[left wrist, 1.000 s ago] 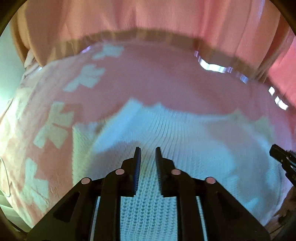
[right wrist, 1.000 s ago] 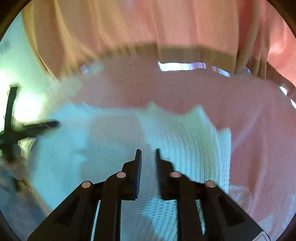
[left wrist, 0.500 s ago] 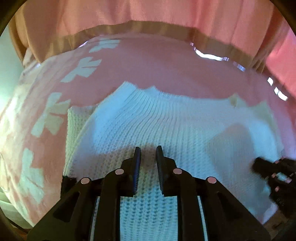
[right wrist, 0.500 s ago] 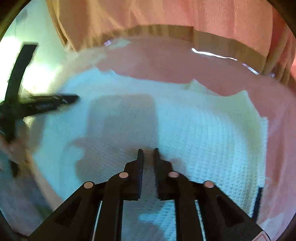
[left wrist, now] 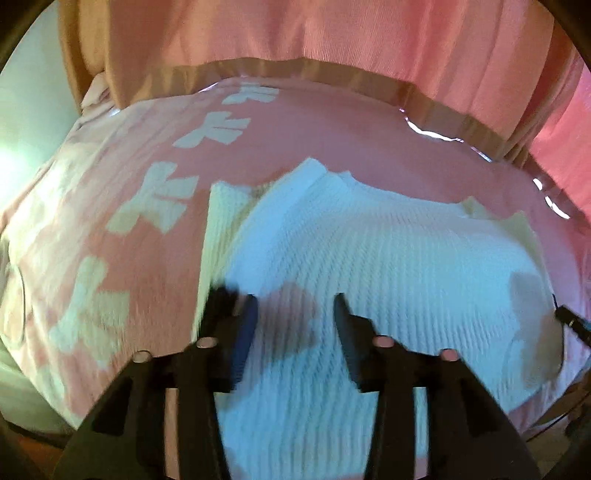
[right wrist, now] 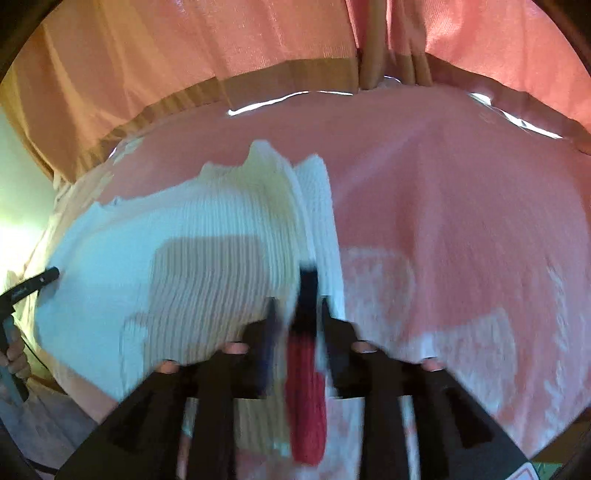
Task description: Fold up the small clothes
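A white ribbed knit garment lies folded on a pink cloth-covered table. My left gripper is open, its fingers spread over the garment's near left part. In the right wrist view the same garment fills the left half. My right gripper hovers over the garment's right edge with its jaws a little apart. A red and dark strip shows between the jaws; I cannot tell whether it is held. The left gripper's tip shows at the far left.
The pink tablecloth carries pale bow prints on the left. Pink curtains hang behind the table's far edge. The right gripper's tip shows at the right edge of the left wrist view.
My left gripper has opened wide from shut. My right gripper has moved right to the garment's right edge, and a red strip now shows between its jaws.
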A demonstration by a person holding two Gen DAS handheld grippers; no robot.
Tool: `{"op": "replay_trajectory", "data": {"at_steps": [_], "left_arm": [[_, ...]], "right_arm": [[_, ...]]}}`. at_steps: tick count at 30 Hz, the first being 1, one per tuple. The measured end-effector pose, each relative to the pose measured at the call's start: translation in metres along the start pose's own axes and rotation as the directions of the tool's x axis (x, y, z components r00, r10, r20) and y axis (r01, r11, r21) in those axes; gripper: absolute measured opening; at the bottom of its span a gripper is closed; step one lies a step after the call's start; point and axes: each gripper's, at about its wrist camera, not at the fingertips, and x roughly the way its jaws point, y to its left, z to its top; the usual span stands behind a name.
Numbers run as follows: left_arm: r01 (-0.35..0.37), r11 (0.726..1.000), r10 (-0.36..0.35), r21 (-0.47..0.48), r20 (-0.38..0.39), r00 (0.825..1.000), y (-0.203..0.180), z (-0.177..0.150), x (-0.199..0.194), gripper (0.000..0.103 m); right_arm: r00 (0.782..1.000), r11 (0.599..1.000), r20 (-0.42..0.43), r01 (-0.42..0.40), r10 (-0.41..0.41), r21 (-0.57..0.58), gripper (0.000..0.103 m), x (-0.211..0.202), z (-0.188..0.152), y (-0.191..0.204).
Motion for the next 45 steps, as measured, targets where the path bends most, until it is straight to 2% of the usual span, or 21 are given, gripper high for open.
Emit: {"op": "replay_trajectory", "data": {"at_steps": [2,4,5,6,8,10,11,12,14,17,19,21,25,28,33,38,41,45], "left_arm": [[-0.002,1.0,0.002,0.001,-0.018,1.0,-0.001,-0.012,0.001,0.042],[-0.038,0.999,0.039,0.026,-0.041,0.998,-0.003,-0.025,0.008,0.042],[-0.048,0.998,0.049,0.039,-0.04,0.998,-0.005,-0.028,0.008,0.042],[-0.07,0.996,0.072,0.062,-0.032,0.997,-0.007,-0.029,0.008,0.038],[-0.084,0.994,0.086,0.07,-0.03,0.996,-0.006,-0.029,0.006,0.034],[-0.092,0.995,0.094,0.045,-0.045,0.995,0.002,-0.03,0.008,0.031],[-0.083,0.996,0.084,0.029,-0.054,0.995,0.006,-0.03,0.009,0.031],[-0.08,0.997,0.081,0.024,-0.054,0.995,0.008,-0.03,0.01,0.031],[-0.086,0.996,0.087,0.032,-0.046,0.995,0.005,-0.029,0.007,0.031],[-0.068,0.998,0.068,0.015,-0.013,0.998,0.005,-0.028,-0.008,0.032],[-0.062,0.998,0.063,-0.021,0.053,0.997,0.008,-0.028,-0.028,0.044],[-0.067,0.996,0.072,-0.051,0.107,0.992,0.008,-0.03,-0.043,0.055],[-0.124,0.992,0.125,-0.021,0.164,0.979,-0.006,-0.034,-0.055,0.056],[-0.132,0.991,0.129,0.013,0.142,0.982,-0.019,-0.035,-0.048,0.056],[-0.15,0.988,0.145,0.033,0.11,0.983,-0.027,-0.033,-0.034,0.056],[-0.164,0.986,0.162,0.015,0.073,0.984,-0.02,-0.031,-0.022,0.056],[-0.168,0.986,0.167,0.002,0.065,0.984,-0.013,-0.03,-0.02,0.056],[-0.165,0.986,0.166,-0.014,0.052,0.985,-0.004,-0.031,-0.019,0.056]], "right_arm": [[1.0,1.0,-0.004,0.007,-0.007,0.027,0.046,-0.002,-0.013,-0.002],[0.999,0.999,-0.034,-0.001,0.002,0.051,0.043,0.002,-0.023,-0.01],[0.999,0.999,-0.051,-0.003,0.005,0.048,0.017,0.005,-0.026,-0.011],[0.998,0.999,-0.058,-0.007,0.01,0.046,0.008,0.011,-0.023,-0.006],[1.0,0.999,-0.009,-0.005,0.005,0.049,0.007,-0.001,-0.021,-0.002],[0.996,0.995,0.04,0.079,-0.082,0.056,0.007,-0.014,-0.022,-0.009],[0.995,0.993,0.014,0.094,-0.096,0.07,0.008,-0.008,-0.022,-0.013],[0.995,0.992,-0.055,0.089,-0.084,0.094,0.009,0.007,-0.023,-0.021],[0.994,0.99,-0.071,0.093,-0.086,0.103,0.01,0.012,-0.023,-0.021],[0.994,0.993,0.042,0.1,-0.103,0.057,0.019,-0.014,-0.016,-0.005],[0.984,0.995,0.144,0.097,-0.101,0.035,0.02,-0.037,-0.011,0.006],[0.971,0.998,0.232,0.055,-0.054,0.004,0.02,-0.055,-0.007,0.019],[0.949,0.99,0.311,-0.013,0.057,-0.141,0.02,-0.063,0.003,0.066],[0.958,0.971,0.266,-0.045,0.109,-0.236,0.021,-0.041,0.0,0.105],[0.975,0.947,0.158,-0.1,0.154,-0.304,0.021,0.001,-0.007,0.152],[0.987,0.943,0.093,-0.093,0.129,-0.319,0.022,0.027,-0.013,0.171],[0.997,0.948,0.029,-0.064,0.076,-0.312,0.026,0.053,-0.015,0.175],[0.995,0.948,0.053,-0.059,0.08,-0.313,0.027,0.051,-0.013,0.179]]}}
